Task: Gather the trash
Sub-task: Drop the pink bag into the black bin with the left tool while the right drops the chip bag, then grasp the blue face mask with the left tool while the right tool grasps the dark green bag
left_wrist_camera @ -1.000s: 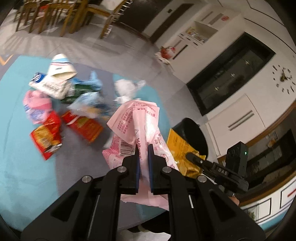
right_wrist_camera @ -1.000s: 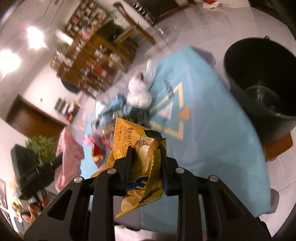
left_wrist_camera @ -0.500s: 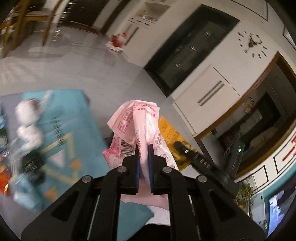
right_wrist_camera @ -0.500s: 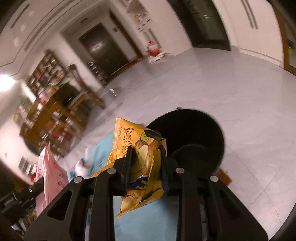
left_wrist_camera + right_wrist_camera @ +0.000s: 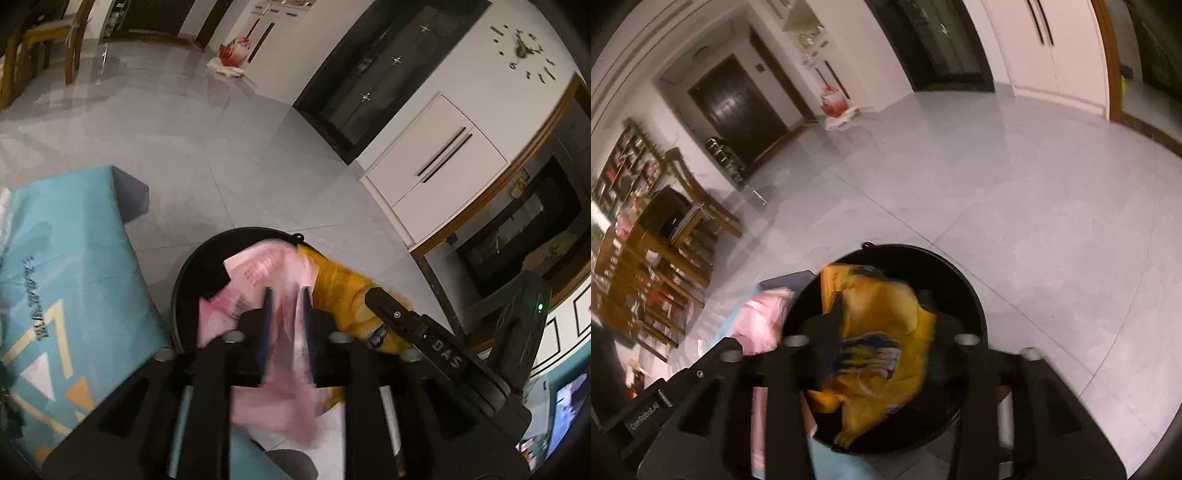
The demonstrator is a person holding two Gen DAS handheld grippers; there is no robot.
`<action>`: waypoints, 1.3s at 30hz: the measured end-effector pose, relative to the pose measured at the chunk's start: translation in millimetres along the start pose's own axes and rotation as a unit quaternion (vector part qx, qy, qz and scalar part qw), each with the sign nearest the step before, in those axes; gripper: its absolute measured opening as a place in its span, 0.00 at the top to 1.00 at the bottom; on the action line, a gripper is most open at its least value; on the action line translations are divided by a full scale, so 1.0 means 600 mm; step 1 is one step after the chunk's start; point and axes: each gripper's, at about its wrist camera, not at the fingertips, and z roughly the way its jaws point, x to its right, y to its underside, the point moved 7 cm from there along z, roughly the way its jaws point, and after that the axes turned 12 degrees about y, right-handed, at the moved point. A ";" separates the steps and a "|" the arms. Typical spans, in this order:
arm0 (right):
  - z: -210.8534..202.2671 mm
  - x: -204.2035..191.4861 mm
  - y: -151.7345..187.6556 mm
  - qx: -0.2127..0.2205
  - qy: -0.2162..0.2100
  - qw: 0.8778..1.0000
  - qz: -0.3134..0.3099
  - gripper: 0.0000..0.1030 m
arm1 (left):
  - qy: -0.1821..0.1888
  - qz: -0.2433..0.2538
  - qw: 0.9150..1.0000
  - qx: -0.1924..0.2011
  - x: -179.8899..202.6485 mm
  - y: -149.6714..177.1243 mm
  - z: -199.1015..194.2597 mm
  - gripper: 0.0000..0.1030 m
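Two pieces of trash, one bin. Pink wrapper (image 5: 258,273), blurred, lies between the left gripper (image 5: 286,317) fingers, long axis running toward 12 o'clock over the black bin (image 5: 184,280). Jaws have just been opening; pads stand apart from it. Yellow chip bag (image 5: 882,332), crumpled, hangs over the bin mouth between the right gripper (image 5: 879,343) fingers, likewise just opened and parted. Teal mat (image 5: 66,266) at 9 o'clock of the bin; grey tile floor (image 5: 221,147) beyond.

Home living room: wall clock (image 5: 526,50), dining chairs (image 5: 698,206), tiled floor (image 5: 997,206).
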 end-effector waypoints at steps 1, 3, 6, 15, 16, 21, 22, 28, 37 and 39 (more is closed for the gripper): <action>0.002 0.003 0.000 -0.004 -0.002 1.000 0.006 0.48 | -0.005 -0.004 1.000 -0.001 -0.005 0.000 0.004 0.56; -0.004 0.010 -0.001 -0.004 -0.003 1.000 0.016 0.46 | -0.003 -0.005 1.000 0.000 -0.007 0.000 0.002 0.51; -0.012 0.012 -0.005 -0.001 -0.003 1.000 0.027 0.43 | -0.002 -0.007 1.000 0.005 -0.014 0.003 -0.013 0.39; -0.040 -0.053 0.005 -0.001 -0.045 0.999 -0.017 0.42 | -0.060 0.016 0.998 0.027 -0.027 0.065 -0.125 0.20; -0.046 -0.065 0.010 0.000 -0.052 0.998 -0.028 0.42 | -0.061 0.021 0.997 0.032 -0.028 0.075 -0.145 0.20; -0.077 -0.143 0.056 -0.011 -0.113 0.988 -0.102 0.38 | -0.090 0.023 0.994 0.056 -0.059 0.106 -0.264 0.17; -0.082 -0.159 0.068 -0.012 -0.123 0.985 -0.122 0.37 | -0.097 0.017 0.993 0.065 -0.074 0.112 -0.297 0.17; -0.096 -0.240 0.161 -0.080 -0.188 0.959 -0.198 0.36 | -0.150 -0.033 0.984 0.093 -0.178 0.155 -0.454 0.15; -0.064 -0.316 0.307 -0.201 -0.209 0.925 -0.244 0.35 | -0.145 -0.087 0.984 0.062 -0.257 0.229 -0.457 0.15; -0.064 -0.331 0.326 -0.219 -0.216 0.919 -0.245 0.35 | -0.149 -0.068 0.985 0.054 -0.250 0.226 -0.435 0.15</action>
